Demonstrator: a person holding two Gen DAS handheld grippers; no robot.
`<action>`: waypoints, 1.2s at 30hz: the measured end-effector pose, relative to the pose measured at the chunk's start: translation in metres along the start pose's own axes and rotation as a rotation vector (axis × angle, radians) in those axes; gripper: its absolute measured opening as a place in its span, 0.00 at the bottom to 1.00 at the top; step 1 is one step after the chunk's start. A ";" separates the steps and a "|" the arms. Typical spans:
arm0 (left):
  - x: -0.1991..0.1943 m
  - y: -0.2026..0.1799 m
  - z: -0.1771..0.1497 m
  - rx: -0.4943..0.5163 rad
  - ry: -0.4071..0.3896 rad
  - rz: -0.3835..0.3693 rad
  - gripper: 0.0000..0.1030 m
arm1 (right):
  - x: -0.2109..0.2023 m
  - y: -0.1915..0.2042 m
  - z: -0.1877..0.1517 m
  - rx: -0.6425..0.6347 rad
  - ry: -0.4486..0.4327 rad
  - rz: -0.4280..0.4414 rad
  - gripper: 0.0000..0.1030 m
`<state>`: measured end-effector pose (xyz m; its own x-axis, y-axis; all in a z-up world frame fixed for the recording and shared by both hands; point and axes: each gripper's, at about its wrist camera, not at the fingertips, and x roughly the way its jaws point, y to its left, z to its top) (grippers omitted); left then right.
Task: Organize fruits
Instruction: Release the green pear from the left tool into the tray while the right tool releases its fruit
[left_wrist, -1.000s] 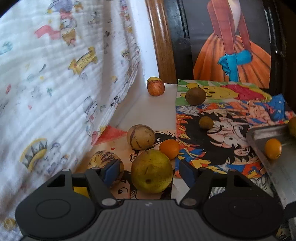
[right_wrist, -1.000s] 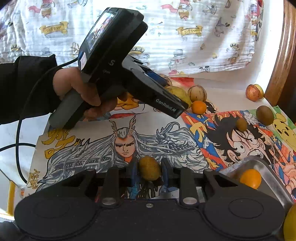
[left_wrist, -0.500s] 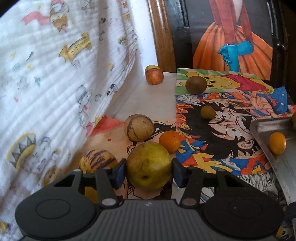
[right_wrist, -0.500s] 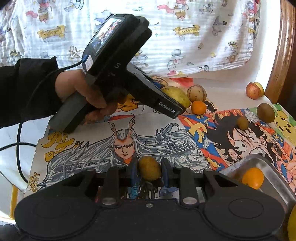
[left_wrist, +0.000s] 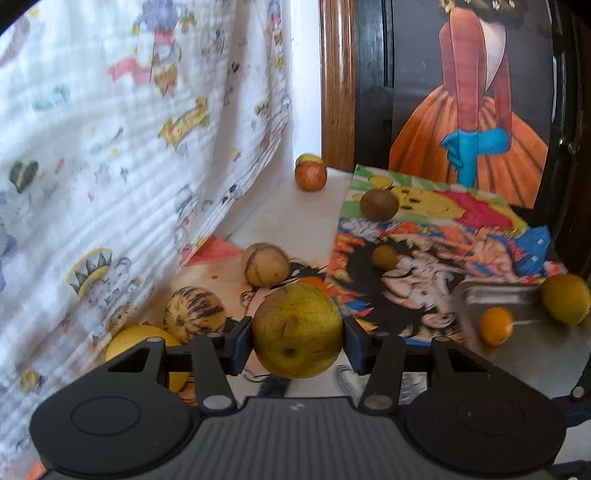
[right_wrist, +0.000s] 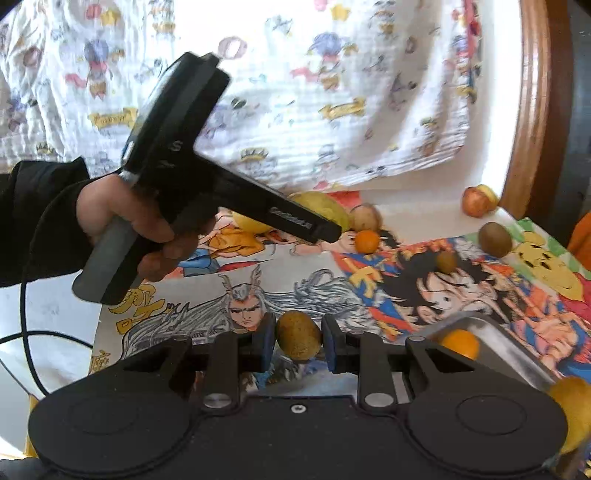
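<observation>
My left gripper (left_wrist: 297, 341) is shut on a large yellow-green pear (left_wrist: 297, 329) and holds it above the comic posters; the gripper also shows in the right wrist view (right_wrist: 334, 230). My right gripper (right_wrist: 298, 343) is shut on a small brown kiwi (right_wrist: 298, 339). A metal tray (left_wrist: 535, 343) at the right holds a small orange (left_wrist: 496, 326) and a yellow lemon (left_wrist: 565, 298). Loose fruit lies on the table: a striped melon (left_wrist: 194, 314), a tan round fruit (left_wrist: 266, 264), a kiwi (left_wrist: 379, 204), a small brown fruit (left_wrist: 385, 256) and an apple (left_wrist: 311, 175).
A patterned white cloth (left_wrist: 129, 147) hangs along the left side. A wooden post (left_wrist: 338, 81) and a framed picture (left_wrist: 469, 92) stand at the back. A yellow fruit (left_wrist: 136, 341) lies by the cloth. A small orange (right_wrist: 366, 241) sits beyond the left gripper.
My left gripper closed on the pear and lifted it, moving up and to the right. My right gripper kept hold of the kiwi and shifted slightly.
</observation>
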<state>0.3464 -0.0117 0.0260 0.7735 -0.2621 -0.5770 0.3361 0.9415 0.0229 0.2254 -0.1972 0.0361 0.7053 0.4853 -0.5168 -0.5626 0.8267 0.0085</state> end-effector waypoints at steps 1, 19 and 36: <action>-0.004 -0.005 0.001 -0.006 -0.006 -0.006 0.54 | -0.006 -0.004 -0.002 0.009 -0.007 -0.009 0.28; -0.016 -0.119 -0.010 0.026 -0.012 -0.169 0.54 | -0.065 -0.092 -0.070 0.162 -0.048 -0.276 0.28; 0.000 -0.147 -0.031 0.084 0.079 -0.197 0.54 | -0.047 -0.109 -0.091 0.192 -0.009 -0.323 0.28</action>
<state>0.2806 -0.1432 -0.0033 0.6452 -0.4192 -0.6388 0.5231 0.8517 -0.0306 0.2144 -0.3365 -0.0179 0.8374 0.1920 -0.5118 -0.2197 0.9755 0.0066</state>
